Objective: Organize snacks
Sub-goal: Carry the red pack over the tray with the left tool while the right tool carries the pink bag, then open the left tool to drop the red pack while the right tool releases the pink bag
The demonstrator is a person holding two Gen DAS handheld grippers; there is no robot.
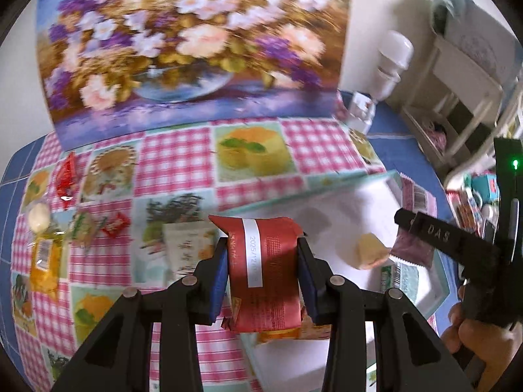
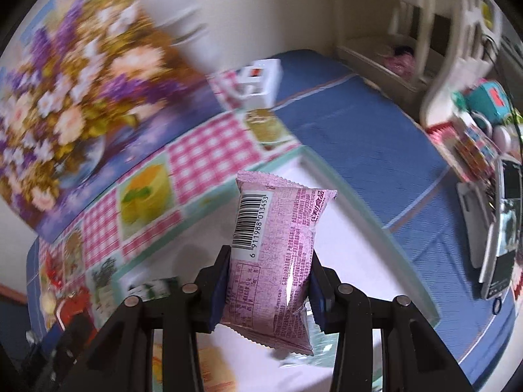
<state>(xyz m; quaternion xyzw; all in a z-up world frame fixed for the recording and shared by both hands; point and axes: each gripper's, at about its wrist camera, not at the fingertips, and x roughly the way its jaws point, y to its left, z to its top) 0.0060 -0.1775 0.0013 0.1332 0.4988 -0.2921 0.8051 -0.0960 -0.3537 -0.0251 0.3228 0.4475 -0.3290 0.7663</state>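
Two claws clamp snacks: left claw [image 1: 263, 258] red packet [image 1: 266, 271], right claw [image 2: 269, 268] pink packet [image 2: 278, 258].

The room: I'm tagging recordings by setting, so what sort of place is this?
Probably a home living or dining area: a checked food-print tablecloth, a flower painting against the wall, and white shelving holding household clutter.

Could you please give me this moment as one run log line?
left gripper: shut on red snack packet | right gripper: shut on pink snack packet | both over white tray | loose snacks on tablecloth
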